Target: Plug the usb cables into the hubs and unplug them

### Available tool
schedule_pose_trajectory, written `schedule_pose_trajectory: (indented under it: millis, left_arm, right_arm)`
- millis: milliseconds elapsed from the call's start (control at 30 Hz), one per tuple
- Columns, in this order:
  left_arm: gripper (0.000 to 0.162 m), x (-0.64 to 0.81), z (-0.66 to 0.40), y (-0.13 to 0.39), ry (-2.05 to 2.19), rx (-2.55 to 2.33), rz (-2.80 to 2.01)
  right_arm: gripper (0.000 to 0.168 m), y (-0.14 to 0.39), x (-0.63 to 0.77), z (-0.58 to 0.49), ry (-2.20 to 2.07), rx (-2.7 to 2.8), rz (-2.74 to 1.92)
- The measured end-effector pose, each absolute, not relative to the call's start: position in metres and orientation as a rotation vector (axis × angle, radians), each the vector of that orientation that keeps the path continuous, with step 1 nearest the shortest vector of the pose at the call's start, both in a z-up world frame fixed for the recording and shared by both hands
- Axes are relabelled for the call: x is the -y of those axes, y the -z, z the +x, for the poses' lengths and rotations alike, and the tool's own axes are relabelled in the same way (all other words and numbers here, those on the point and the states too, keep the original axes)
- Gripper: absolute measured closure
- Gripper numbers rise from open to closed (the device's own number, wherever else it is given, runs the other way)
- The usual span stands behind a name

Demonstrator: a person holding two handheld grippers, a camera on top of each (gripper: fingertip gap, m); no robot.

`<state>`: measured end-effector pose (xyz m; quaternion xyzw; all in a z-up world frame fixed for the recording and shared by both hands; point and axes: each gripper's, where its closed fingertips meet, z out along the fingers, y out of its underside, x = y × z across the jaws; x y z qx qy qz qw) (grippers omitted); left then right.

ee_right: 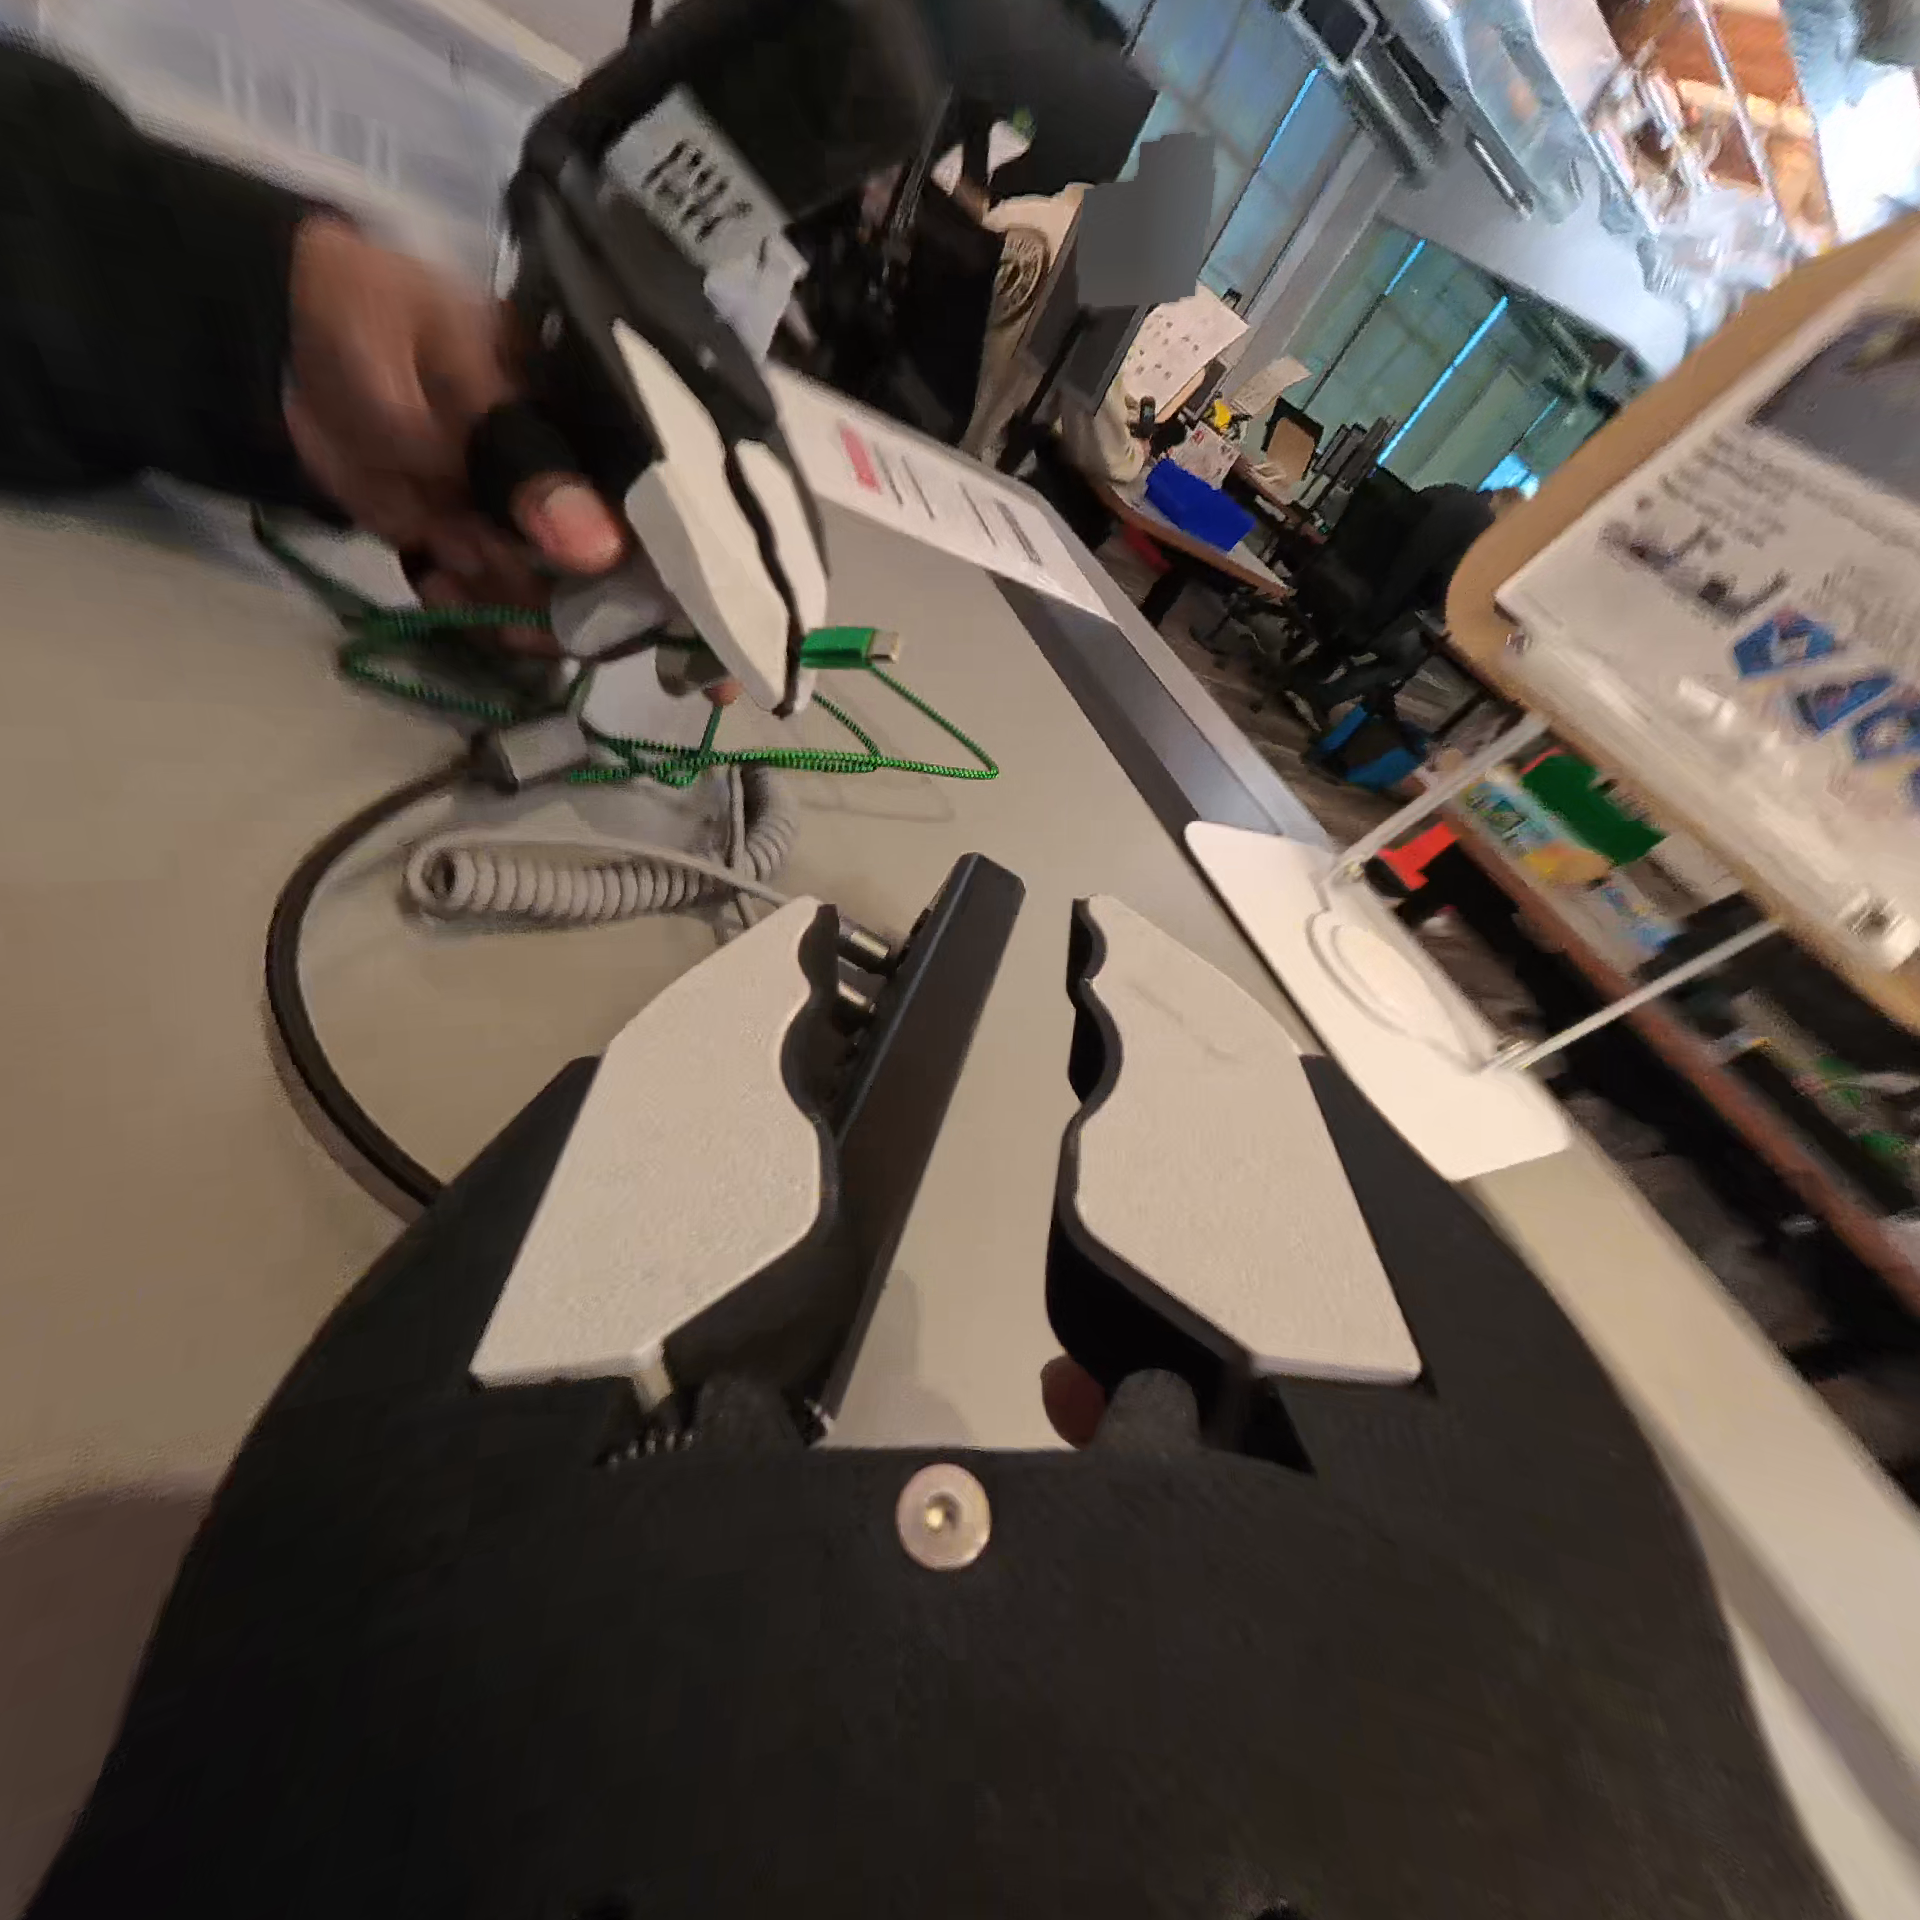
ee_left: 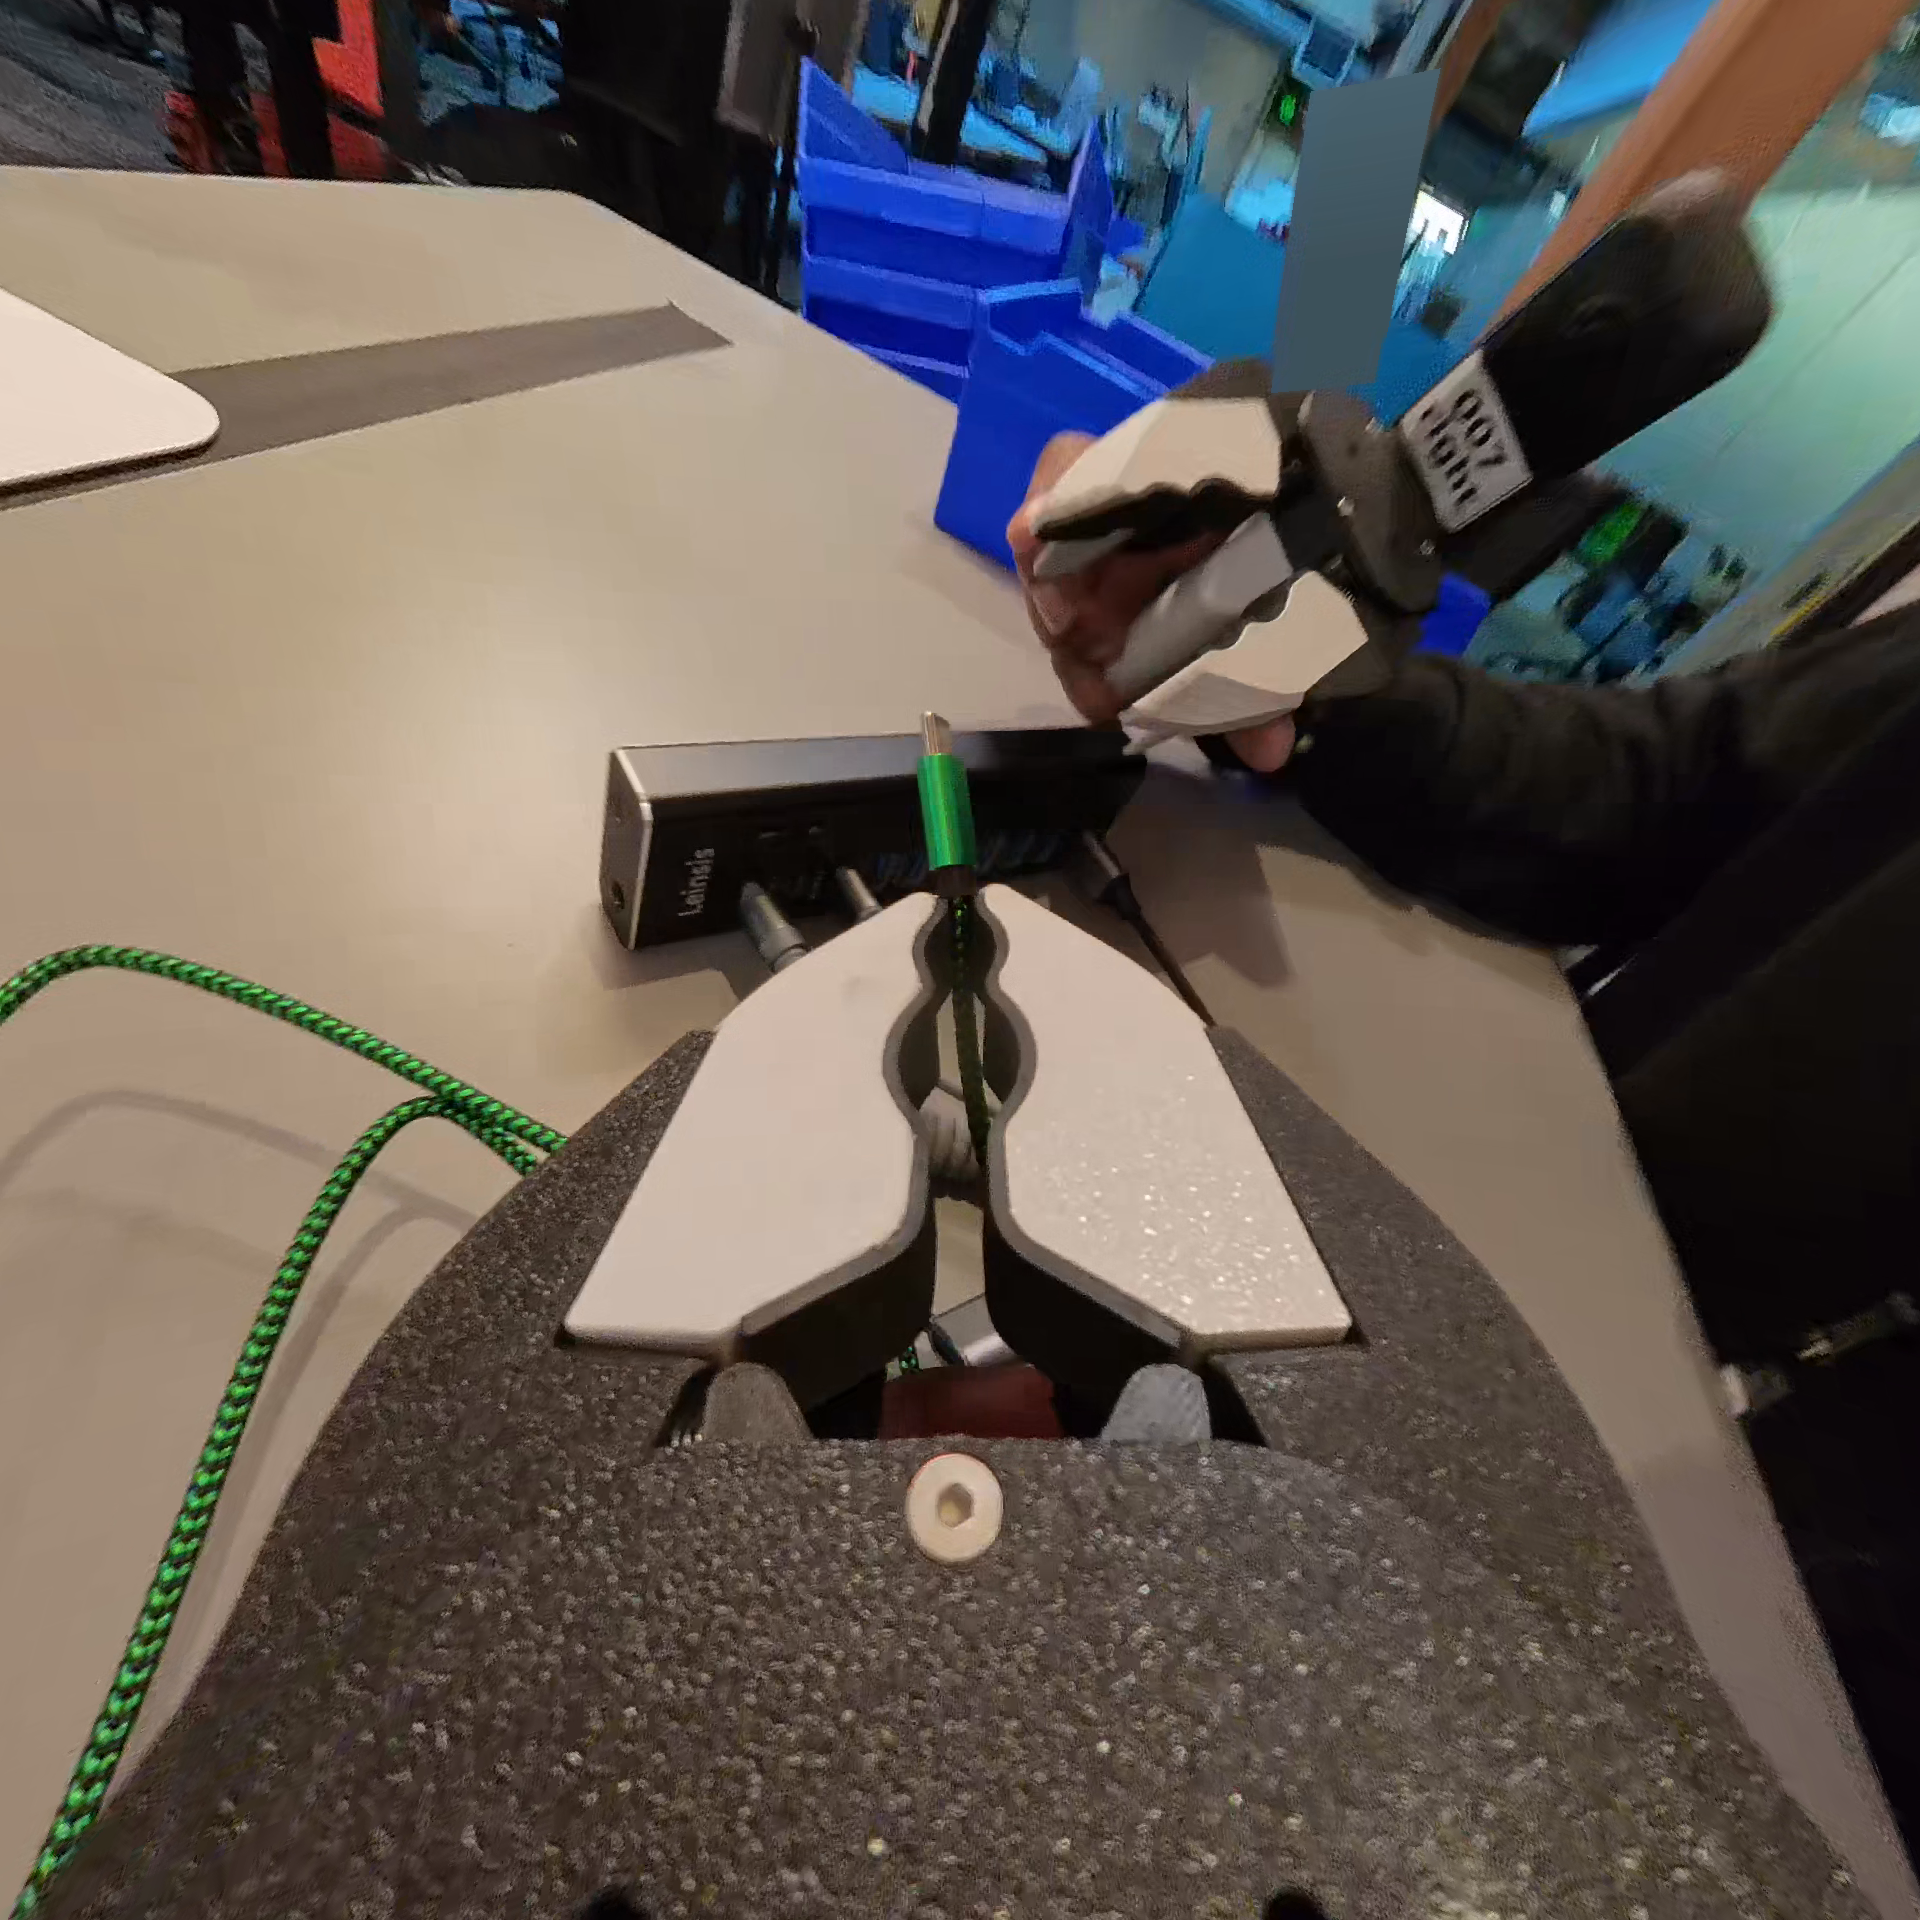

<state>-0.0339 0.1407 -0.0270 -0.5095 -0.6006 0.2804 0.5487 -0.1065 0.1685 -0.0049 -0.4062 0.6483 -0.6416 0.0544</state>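
Observation:
My left gripper (ee_left: 958, 904) is shut on a green braided USB cable (ee_left: 239, 1382). The cable's green plug (ee_left: 945, 810) sticks out past the fingertips, in front of the black hub (ee_left: 790, 774) and not inserted. The hub lies on the grey table with several plugs (ee_left: 771, 923) in its front side. My right gripper (ee_right: 945, 925) is open, its jaws on either side of the hub (ee_right: 935, 1039). A gap shows on the right side. The right gripper also shows in the left wrist view (ee_left: 1091, 634). The left gripper (ee_right: 790, 696) with the green plug (ee_right: 847, 646) shows in the right wrist view.
A coiled grey cable (ee_right: 561, 883), a black cable (ee_right: 301, 1039) and loops of green cable (ee_right: 894, 764) lie left of the hub. A white pad (ee_right: 1351, 997) and a paper sheet (ee_right: 935, 488) lie near the table's edge. Blue bins (ee_left: 987, 270) stand beyond the table. The tips of one gripper are about 9 centimetres away from the tips of the other. It is some 7 centimetres from my left tips to the black hub (ee_left: 790, 774). My right wrist view (ee_right: 959, 921) looks at it from another angle.

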Motion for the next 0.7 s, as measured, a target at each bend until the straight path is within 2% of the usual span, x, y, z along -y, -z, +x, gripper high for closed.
schedule_pose_trajectory:
  millis: [100,467,700]
  left_arm:
    - [0.16,-0.127,-0.028,0.018,-0.705,1.409,-1.113]
    - [0.16,-0.114,-0.027,0.023,-0.845,1.488,-1.177]
    - [0.16,-0.096,-0.031,0.025,-0.974,1.554,-1.155]
  right_arm:
    - [0.127,0.005,-0.164,-0.119,1.902,-1.953,-1.033]
    - [0.131,0.001,-0.159,-0.12,1.934,-1.992,-0.952]
    - [0.127,0.004,-0.152,-0.131,1.858,-1.999,-0.79]
